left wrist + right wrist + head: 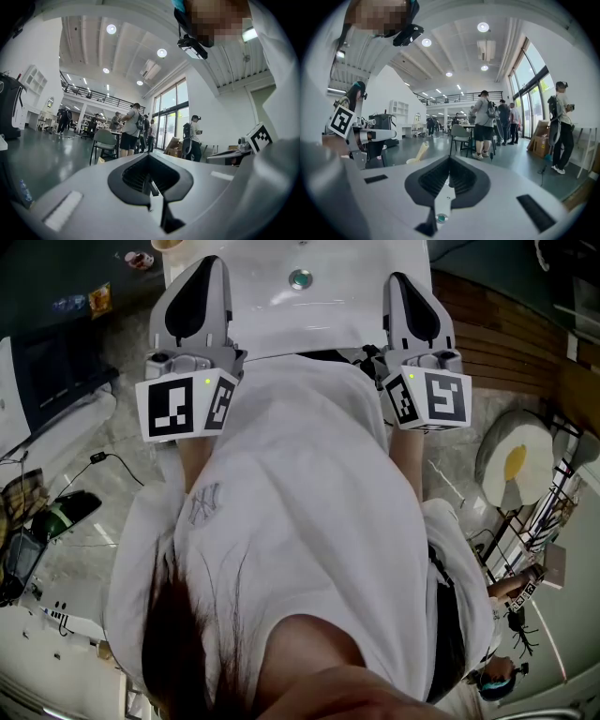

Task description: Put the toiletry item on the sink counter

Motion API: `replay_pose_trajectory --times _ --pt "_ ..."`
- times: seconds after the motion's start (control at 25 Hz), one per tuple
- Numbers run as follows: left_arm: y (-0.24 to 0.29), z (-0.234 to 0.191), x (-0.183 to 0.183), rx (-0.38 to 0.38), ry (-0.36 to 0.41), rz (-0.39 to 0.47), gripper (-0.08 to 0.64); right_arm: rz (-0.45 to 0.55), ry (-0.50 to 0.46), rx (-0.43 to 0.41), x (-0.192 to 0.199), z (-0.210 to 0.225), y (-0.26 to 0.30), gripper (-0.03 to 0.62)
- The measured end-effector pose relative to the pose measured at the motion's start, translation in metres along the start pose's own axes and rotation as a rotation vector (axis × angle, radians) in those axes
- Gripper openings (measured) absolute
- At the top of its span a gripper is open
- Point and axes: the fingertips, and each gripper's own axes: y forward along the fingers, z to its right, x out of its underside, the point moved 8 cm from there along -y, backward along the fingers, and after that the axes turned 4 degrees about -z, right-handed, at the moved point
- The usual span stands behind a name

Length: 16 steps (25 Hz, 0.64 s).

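Over the sink (281, 324), left tongs (206, 263), right tongs (400, 279), closed.

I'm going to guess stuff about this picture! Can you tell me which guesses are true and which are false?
1. The left gripper is shut with nothing in it. True.
2. The right gripper is holding a bottle. False: its jaws are together and nothing is between them.
3. The sink is white and has a round drain. True.
4. The person is wearing a black shirt. False: the shirt is white.
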Motion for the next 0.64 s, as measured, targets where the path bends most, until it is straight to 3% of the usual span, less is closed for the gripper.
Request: replay_pose_trajectory --times 0.64 --pt "-0.0013 -0.0013 -0.0001 -0.013 -0.001 0.003 0.009 0.003 -0.007 -0.008 -0.0009 -0.0003 0.0013 0.009"
